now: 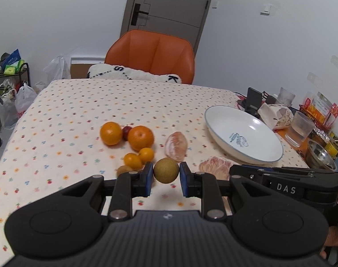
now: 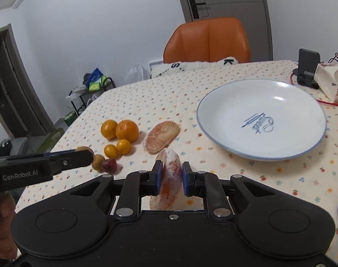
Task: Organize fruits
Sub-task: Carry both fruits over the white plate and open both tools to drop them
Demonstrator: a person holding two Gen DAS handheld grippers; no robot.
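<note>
The left gripper is clenched on a round brown fruit, holding it just clear of the tablecloth, and the right gripper pinches a peeled pomelo wedge on edge between its blue pads. Both loads are to the left of the white plate, which has nothing in it yet. The remaining fruit is farther left of the plate: a second pomelo wedge nearest to it, then two oranges, two small tangerines, a small red fruit and another brown fruit. The brown fruit is gripped only at its widest points, so it could likely pop out sideways if the squeeze eases or the hand tilts, and roll into the cluster. The wedge looks soft; too hard a pinch may crush or split it, and its lower end hangs free and could sag out. Both hands heading for the plate together could also collide, the left tool being close beside the right.
</note>
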